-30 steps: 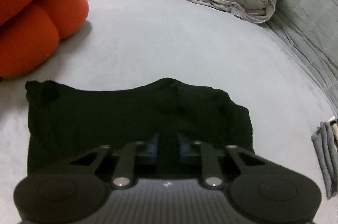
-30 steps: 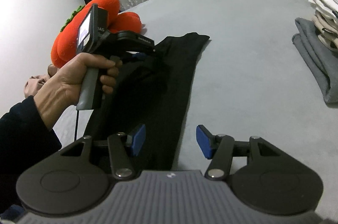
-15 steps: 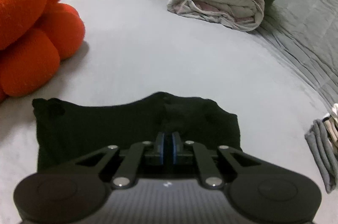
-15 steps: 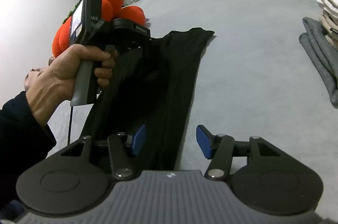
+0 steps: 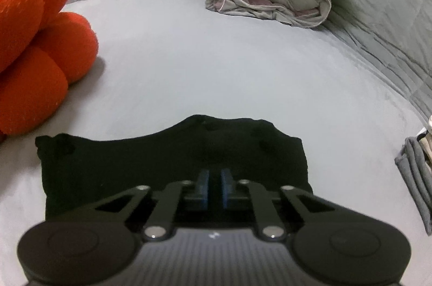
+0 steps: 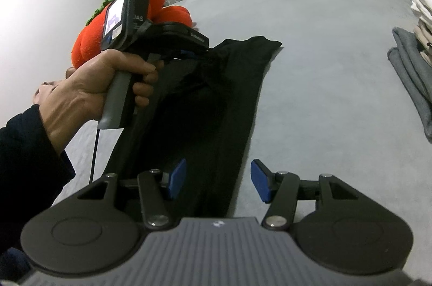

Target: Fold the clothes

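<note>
On bed [image 5: 216, 64], pinching black garment [image 5: 162, 164] with closed left gripper [image 5: 214, 187]; right gripper [image 6: 218, 182] open over its 6 o'clock end. Next, probably: close right gripper, fold toward 12 o'clock.

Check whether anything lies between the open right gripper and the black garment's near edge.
Nothing visible does. The right gripper hangs open straight over the near edge of the black garment, with only bare grey bed sheet beside it. The left gripper works farther up the cloth.

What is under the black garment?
The black garment lies flat on the grey bedsheet, which shows all around it. Anything beneath the cloth is covered and cannot be seen.
</note>
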The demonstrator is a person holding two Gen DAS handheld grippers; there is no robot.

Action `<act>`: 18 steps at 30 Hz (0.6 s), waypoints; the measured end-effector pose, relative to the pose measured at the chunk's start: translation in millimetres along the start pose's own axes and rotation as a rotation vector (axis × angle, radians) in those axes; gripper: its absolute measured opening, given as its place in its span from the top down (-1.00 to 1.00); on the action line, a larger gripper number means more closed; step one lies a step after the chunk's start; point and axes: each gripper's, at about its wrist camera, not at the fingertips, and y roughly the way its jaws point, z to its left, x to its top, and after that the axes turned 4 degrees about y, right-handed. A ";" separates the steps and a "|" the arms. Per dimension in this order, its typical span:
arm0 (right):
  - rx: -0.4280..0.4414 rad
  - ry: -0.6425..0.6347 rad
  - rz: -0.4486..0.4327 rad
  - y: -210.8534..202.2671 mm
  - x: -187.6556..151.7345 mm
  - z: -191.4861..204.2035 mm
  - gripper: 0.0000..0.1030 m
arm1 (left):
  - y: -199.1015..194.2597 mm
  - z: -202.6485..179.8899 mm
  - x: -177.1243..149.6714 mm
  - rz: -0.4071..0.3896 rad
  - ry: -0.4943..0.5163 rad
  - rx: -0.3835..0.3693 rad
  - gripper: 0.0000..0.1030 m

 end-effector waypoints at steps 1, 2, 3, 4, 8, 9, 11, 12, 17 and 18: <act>0.000 0.001 -0.001 0.1 -0.2 0.7 -0.12 | 0.1 -0.8 0.4 0.002 0.003 -0.006 0.97; 0.000 0.001 -0.002 0.1 -0.4 1.1 -0.12 | 0.7 -1.7 0.6 0.004 0.007 -0.007 0.97; 0.001 0.002 -0.002 0.0 -0.6 1.1 -0.12 | 1.3 -2.8 0.8 0.006 0.010 -0.006 0.98; 0.001 0.002 -0.002 -0.2 -0.9 1.2 -0.12 | 2.1 -4.0 0.8 0.007 0.016 0.005 0.98; 0.005 0.002 -0.008 -2.6 -1.8 2.4 -0.12 | 0.8 -2.9 3.6 -0.003 0.003 0.044 0.99; 0.006 0.003 -0.011 -3.4 -2.0 2.3 -0.12 | -4.2 -0.4 4.9 -0.019 -0.017 0.040 0.99; 0.005 0.007 -0.014 -5.0 -2.3 1.3 -0.12 | -17.8 4.9 7.4 -0.062 -0.058 0.018 0.99; 0.007 0.009 -0.015 -5.8 -2.6 0.8 -0.12 | -27.0 7.4 8.4 -0.091 -0.071 0.000 0.99; 0.015 0.006 -0.018 -9.0 -4.4 1.6 -0.12 | -57.7 22.5 4.4 -0.174 -0.097 0.005 0.99; 0.014 0.005 -0.016 -8.7 -4.9 1.6 -0.12 | -57.9 28.8 0.0 -0.177 -0.103 0.021 0.99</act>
